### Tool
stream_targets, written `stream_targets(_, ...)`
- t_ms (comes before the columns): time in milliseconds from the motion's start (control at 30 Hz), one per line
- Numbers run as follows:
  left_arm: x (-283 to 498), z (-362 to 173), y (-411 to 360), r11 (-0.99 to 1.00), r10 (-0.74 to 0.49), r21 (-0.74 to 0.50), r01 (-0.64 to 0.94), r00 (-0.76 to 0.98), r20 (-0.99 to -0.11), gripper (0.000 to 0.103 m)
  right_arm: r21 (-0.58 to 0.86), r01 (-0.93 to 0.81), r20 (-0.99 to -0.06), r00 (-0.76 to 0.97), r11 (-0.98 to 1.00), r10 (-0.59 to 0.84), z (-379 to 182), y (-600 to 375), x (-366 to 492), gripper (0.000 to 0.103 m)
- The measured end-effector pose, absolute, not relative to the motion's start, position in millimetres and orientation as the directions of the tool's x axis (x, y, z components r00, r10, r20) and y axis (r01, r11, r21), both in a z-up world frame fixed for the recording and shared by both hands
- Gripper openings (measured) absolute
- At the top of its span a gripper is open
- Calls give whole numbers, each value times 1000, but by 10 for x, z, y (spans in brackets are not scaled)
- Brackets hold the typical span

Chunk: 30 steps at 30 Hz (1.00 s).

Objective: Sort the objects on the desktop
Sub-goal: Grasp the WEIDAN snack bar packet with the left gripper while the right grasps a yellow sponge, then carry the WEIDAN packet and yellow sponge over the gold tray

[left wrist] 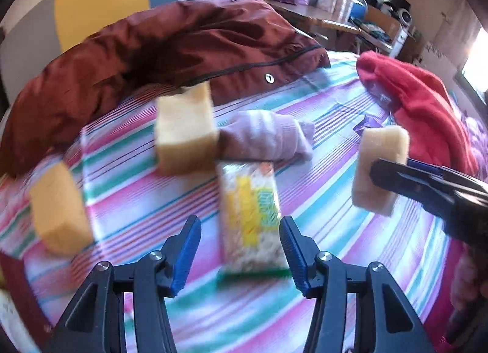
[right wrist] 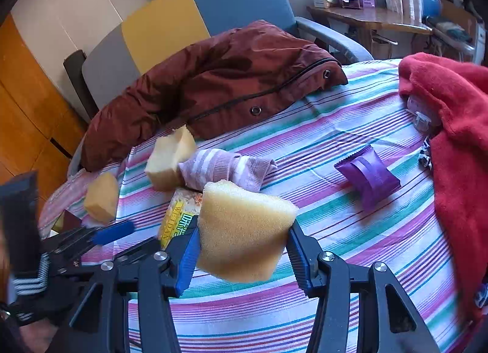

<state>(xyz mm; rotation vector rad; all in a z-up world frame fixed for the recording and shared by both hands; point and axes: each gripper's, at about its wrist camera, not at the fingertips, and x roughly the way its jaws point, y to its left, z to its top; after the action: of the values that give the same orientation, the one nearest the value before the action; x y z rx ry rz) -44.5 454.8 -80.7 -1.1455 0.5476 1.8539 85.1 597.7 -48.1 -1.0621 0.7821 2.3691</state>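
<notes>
Porous yellow sponge wedge pinched in right tool, centre frame, above striped cloth surface. Left tool spread around glossy rectangular snack packet, low centre.

Porous matt foam sponge; glossy plastic snack wrapper; striped cloth sheet

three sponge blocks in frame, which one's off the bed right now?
The sponge clamped in the right gripper. The other two lie on the striped sheet: one against the rolled sock, one near the left edge.
</notes>
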Motion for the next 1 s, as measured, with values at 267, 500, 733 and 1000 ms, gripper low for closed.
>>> stream_targets(267, -464, -1107, 4892, -510, 348, 39, -859, -247, -904, 57, 377, -567, -759, -642, -732, 107, -461, 6050, 886, 54)
stream_targets(500, -529, -1129, 4827, -532, 375, 26, -846, -263, -889, 63, 346, -567, -776, -621, -748, 112, -511, 6031, 854, 54)
stream_targets(733, -564, -1122, 4559, -580, 376, 21, -815, -290, -880, 49, 303, -547, -803, -587, -780, 100, -620, 5942, 771, 54)
stream_targets(1000, -507, -1074, 4130, -659, 348, 30, -752, -340, -873, 49, 287, -448, -817, -576, -847, 27, -710, 5680, 616, 54)
